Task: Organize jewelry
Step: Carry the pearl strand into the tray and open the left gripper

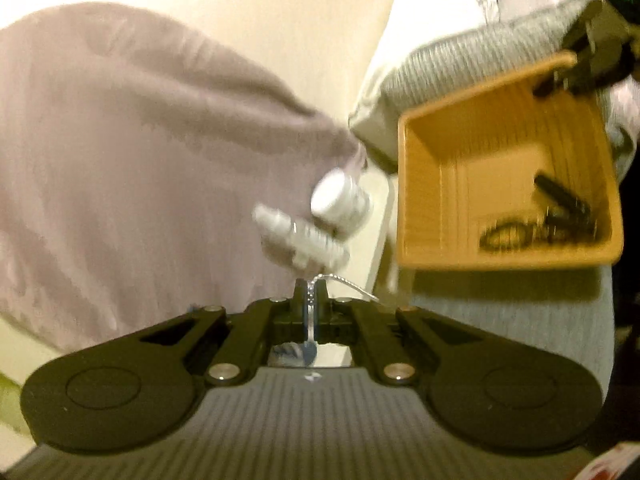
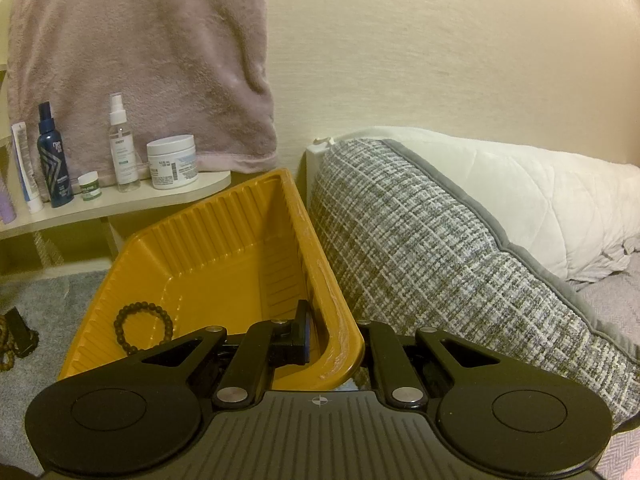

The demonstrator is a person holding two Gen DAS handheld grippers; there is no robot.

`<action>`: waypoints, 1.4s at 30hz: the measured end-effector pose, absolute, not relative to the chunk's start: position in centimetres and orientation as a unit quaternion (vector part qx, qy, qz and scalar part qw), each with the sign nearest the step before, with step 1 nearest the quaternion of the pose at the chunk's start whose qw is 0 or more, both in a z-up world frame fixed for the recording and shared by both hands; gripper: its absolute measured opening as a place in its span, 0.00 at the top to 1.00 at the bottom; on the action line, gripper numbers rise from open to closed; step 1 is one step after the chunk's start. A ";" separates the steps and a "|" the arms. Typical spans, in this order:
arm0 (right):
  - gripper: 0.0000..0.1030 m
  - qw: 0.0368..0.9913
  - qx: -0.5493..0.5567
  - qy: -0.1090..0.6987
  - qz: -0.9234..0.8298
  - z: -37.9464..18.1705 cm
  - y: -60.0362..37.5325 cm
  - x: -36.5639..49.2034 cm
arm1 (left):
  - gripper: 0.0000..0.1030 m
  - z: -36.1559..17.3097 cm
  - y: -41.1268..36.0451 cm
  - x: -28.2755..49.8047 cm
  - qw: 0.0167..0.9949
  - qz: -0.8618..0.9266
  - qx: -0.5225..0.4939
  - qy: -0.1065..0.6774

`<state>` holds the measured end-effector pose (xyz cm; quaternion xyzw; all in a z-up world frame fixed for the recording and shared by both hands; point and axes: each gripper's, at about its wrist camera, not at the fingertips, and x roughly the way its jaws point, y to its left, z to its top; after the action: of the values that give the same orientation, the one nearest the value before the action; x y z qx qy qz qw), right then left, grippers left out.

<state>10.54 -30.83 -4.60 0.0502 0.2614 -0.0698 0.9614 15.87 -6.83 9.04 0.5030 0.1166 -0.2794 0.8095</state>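
My left gripper [image 1: 311,300] is shut on a silver chain [image 1: 344,282], which trails to the right of the fingertips. An orange plastic tray [image 1: 408,184] hangs tilted at the right of the left wrist view, with dark beaded jewelry [image 1: 508,236] and a black clip [image 1: 560,196] in its low corner. My right gripper [image 2: 320,340] is shut on the tray's right wall [image 2: 332,300] and holds the tray lifted. A dark beaded bracelet [image 2: 143,327] lies inside the tray. The right gripper also shows at the top right of the left wrist view [image 1: 560,76].
A white shelf [image 2: 120,204] carries a spray bottle [image 2: 122,148], a white jar [image 2: 172,162] and other toiletries under a hanging pink towel [image 2: 140,60]. A grey woven pillow [image 2: 440,256] and white pillow [image 2: 540,200] lie right. Brown beads [image 2: 6,352] lie on grey carpet.
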 end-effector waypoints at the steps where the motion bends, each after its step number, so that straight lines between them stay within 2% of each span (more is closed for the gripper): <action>1: 0.91 0.961 0.050 0.261 -0.070 -4.6 -30.8 10.5 | 0.98 9.5 -7.3 15.8 0.811 -0.283 0.500 0.110; 10: 0.91 0.962 0.050 0.260 -0.070 -4.5 -30.8 10.6 | 0.98 12.1 -12.4 15.1 0.815 -0.360 0.446 0.083; 23: 0.91 0.962 0.058 0.257 -0.073 -4.5 -30.8 10.4 | 0.98 5.9 -17.9 16.2 0.783 -0.435 0.420 0.145; 29: 0.91 0.962 0.061 0.257 -0.073 -4.6 -30.8 10.3 | 0.98 4.4 -18.4 17.0 0.779 -0.433 0.421 0.167; 33: 0.91 0.961 0.062 0.258 -0.074 -4.6 -30.9 10.3 | 0.91 4.2 -18.3 17.5 0.787 -0.426 0.411 0.175; 42: 0.91 0.961 0.063 0.258 -0.075 -4.7 -31.0 10.3 | 0.87 5.5 -14.2 18.8 0.848 -0.357 0.340 0.193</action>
<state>10.32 -31.00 -4.65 0.0631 0.2582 -0.0748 0.9611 18.76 -14.20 5.50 0.3403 0.1930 -0.3568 0.8483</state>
